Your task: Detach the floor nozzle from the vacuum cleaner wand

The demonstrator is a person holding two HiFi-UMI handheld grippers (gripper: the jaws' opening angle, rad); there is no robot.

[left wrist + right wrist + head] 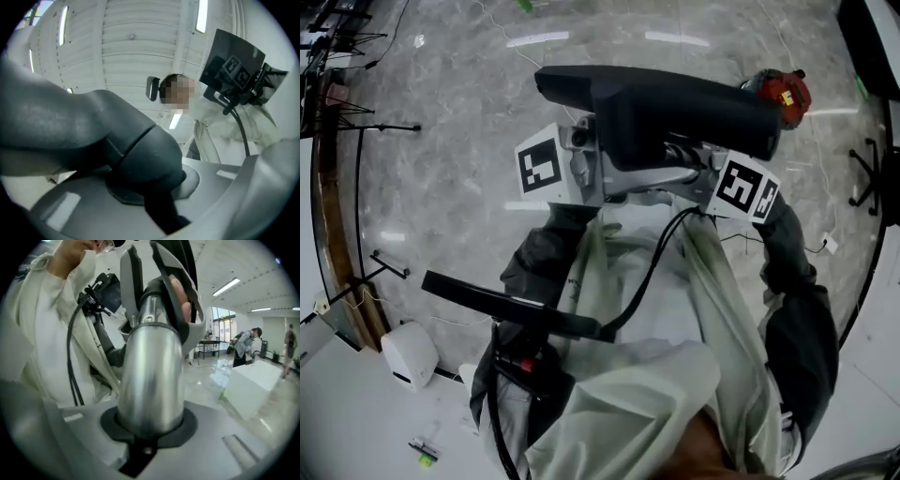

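Left gripper point(154, 192): our jaws are clamped on a dark grey rounded part of the nozzle point(675, 108).
Right gripper point(147, 427): our jaws are closed round the silver wand point(150, 371), which fills the gap between them.
Nozzle: we hold it up in front of our chest, lying crosswise over both grippers and off the floor point(459, 141).
Joint: the wand's far end runs into a grey collar point(180, 291); we cannot tell whether it is seated or apart.
Cable point(652, 272): it hangs from the grippers down our front.
Edges: black stands point(384, 127) line the left, a white box point(411, 354) sits lower left, and a red unit point(783, 92) lies by the nozzle's right end.
Open room: marble floor spreads under and left of the nozzle; two people point(246, 345) stand well apart from us.
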